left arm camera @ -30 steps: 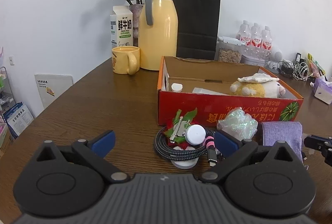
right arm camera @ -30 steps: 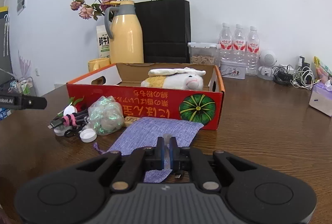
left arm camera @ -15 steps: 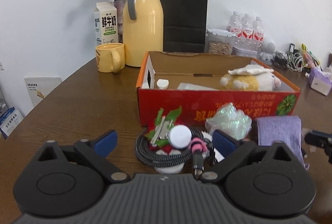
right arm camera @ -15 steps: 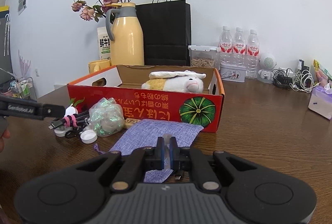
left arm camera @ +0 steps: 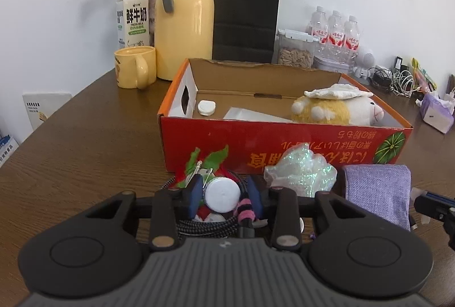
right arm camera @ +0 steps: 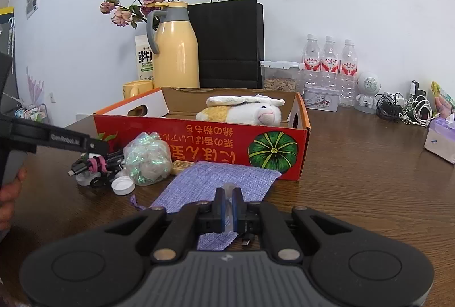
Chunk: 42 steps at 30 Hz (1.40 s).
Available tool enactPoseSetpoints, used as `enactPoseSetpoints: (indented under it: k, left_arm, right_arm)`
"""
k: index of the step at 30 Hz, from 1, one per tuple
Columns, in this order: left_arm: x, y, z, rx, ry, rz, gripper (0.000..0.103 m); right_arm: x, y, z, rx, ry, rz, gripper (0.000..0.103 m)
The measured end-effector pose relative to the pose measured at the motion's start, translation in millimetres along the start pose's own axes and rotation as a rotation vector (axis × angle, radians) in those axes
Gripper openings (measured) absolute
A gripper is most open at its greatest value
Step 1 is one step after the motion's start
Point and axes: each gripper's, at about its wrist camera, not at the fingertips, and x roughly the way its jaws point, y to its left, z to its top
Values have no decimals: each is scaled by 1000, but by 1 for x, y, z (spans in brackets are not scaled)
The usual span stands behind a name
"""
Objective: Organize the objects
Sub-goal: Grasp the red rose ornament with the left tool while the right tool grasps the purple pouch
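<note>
Left hand-held gripper [left arm camera: 224,194]: blue pads have just been closing round a small white round cap [left arm camera: 222,194] on top of a coiled black braided cable [left arm camera: 204,224], just before the red cardboard box [left arm camera: 284,147]; contact with the pads cannot be confirmed. Right hand-held gripper [right arm camera: 226,206]: jaws together on a small clear piece, over the lilac woven cloth [right arm camera: 216,179].

Risk, judged: the cap is small and perched on a loose heap, so an off-centre squeeze could flick it aside or drag the cable along.

Dark wood-grain desk [left arm camera: 85,150], crowded at the rear; white wall behind.
</note>
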Motion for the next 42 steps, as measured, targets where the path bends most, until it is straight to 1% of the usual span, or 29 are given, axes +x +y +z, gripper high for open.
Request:
enactPoseSetpoints:
  k: [3, 9, 11, 12, 14, 19, 20, 21, 23, 25, 29, 31, 34, 35, 36, 37, 38, 39, 42]
  left_arm:
    - [-1, 1, -1, -14, -6, 1, 32]
    - [1, 6, 1, -60, -1, 2, 33]
    - [2, 7, 2, -72, 1, 1, 31]
    - [2, 8, 2, -81, 0, 2, 27]
    - [2, 10, 1, -95, 1, -4, 26]
    - [-2, 10, 0, -96, -6, -12, 24]
    - [-2, 10, 1, -97, -7, -10, 3]
    - [-3, 11, 1, -100, -5, -9, 1]
    - [-5, 11, 2, -105, -7, -25, 1]
    - [-6, 11, 1, -94, -9, -23, 1]
    - [-10, 14, 0, -106, -13, -25, 1]
    - [-14, 15, -1, -105, -11, -30, 3]
    - [-18, 17, -6, -87, -6, -26, 5]
    - [-19, 17, -8, -81, 0, -28, 8]
    - [-20, 18, -9, -77, 8, -26, 16]
    - [-20, 19, -10, -77, 10, -25, 22]
    - [-21, 19, -11, -78, 8, -26, 32]
    - [-22, 20, -10, -78, 2, -19, 37]
    - [-22, 19, -9, -80, -4, -29, 38]
  right_arm:
    - [0, 0, 0, 0, 0, 4, 4]
    - [0, 0, 0, 0, 1, 7, 4]
    - [0, 0, 0, -1, 2, 7, 4]
    - [0, 0, 0, -1, 2, 6, 4]
    - [0, 0, 0, -1, 1, 6, 4]
    - [-1, 0, -1, 0, 2, 7, 4]
    - [0, 0, -1, 0, 1, 7, 4]
    - [-1, 0, -1, 0, 0, 7, 4]
    - [-1, 0, -1, -1, -1, 6, 4]
    - [-1, 1, 0, -2, 0, 6, 4]
    - [-1, 1, 2, -3, -3, 3, 4]
    - [-1, 2, 2, 2, 5, 12, 4]
    - [5, 8, -10, 5, 59, 52, 4]
    - [-1, 11, -13, -11, 15, 49, 5]
    - [-4, 15, -17, -36, -9, 35, 5]
    - [-4, 17, -19, -49, -8, 33, 5]
    - [-4, 17, -21, -49, -8, 36, 5]
    - [-4, 17, -24, -45, -10, 38, 5]
    - [-6, 16, -29, -41, -17, 36, 5]
